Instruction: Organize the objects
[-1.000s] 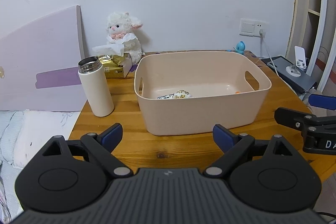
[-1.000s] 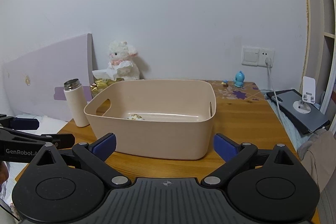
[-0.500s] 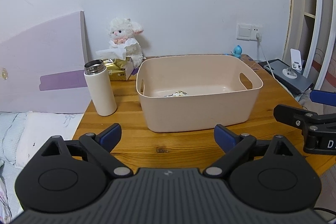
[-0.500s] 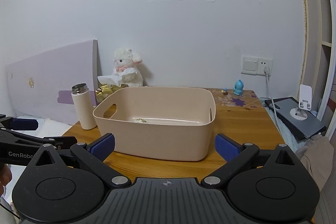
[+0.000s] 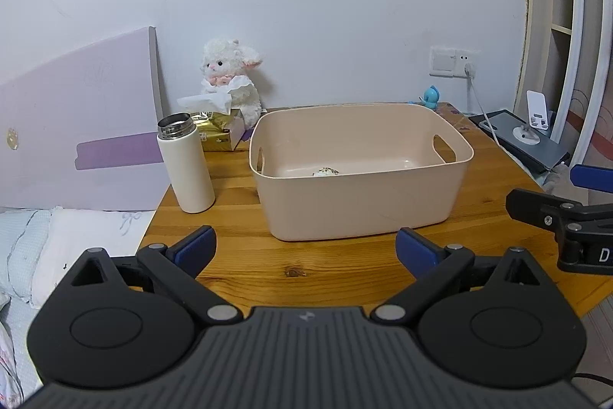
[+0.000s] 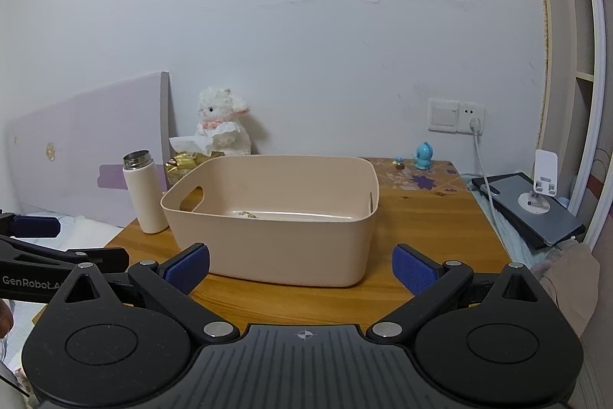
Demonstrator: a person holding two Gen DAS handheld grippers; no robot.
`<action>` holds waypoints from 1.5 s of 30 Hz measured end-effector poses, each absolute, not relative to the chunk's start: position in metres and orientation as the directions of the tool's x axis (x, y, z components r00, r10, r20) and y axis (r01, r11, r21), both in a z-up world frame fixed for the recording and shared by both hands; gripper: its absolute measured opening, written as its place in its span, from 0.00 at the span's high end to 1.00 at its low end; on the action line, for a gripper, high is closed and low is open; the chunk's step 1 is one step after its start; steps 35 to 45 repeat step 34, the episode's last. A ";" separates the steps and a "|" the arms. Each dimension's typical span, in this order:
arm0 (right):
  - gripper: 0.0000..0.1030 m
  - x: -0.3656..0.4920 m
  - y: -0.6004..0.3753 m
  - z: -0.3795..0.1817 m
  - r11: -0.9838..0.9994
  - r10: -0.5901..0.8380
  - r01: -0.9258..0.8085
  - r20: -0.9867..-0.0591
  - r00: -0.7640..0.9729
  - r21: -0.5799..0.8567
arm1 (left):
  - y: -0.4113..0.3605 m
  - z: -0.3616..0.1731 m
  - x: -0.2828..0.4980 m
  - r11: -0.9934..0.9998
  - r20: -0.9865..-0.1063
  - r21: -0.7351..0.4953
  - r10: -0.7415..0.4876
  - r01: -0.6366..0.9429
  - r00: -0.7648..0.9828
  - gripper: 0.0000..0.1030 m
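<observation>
While both jaws gape wide, empty | left gripper (image 5: 305, 248), right gripper (image 6: 300, 268) | bin (image 5: 367, 209) ahead holds 1 small item (image 5: 325, 172) | bottle (image 5: 186, 165), plush lamb (image 5: 230, 79) beyond left jaw, unsorted

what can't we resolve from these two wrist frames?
- Item in the bin: both views show only a small patterned top above the near wall; identity unclear.
- Bin floor near the front: hidden by that wall in both views.
- Tissue box: left view, partly behind the bottle; right view, partly behind the bin.
- Tiny figure by the blue toy: too small, right view.
</observation>
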State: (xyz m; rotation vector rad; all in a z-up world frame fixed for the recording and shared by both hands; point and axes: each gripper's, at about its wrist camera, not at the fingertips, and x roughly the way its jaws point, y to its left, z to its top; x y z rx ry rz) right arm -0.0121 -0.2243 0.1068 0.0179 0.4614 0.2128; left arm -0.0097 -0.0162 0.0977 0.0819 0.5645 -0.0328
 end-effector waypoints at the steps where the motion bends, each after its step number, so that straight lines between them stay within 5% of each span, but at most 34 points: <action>1: 0.00 -0.012 -0.225 0.106 0.978 0.207 -0.198 -0.441 0.873 0.065 | -0.017 0.097 -0.010 0.996 -0.537 0.068 -0.010 0.055 0.843 0.03; 45: 0.00 0.007 -0.223 0.095 0.980 0.195 -0.191 -0.489 0.850 0.059 | -0.008 0.092 0.000 0.998 -0.552 0.044 -0.011 0.043 0.834 0.03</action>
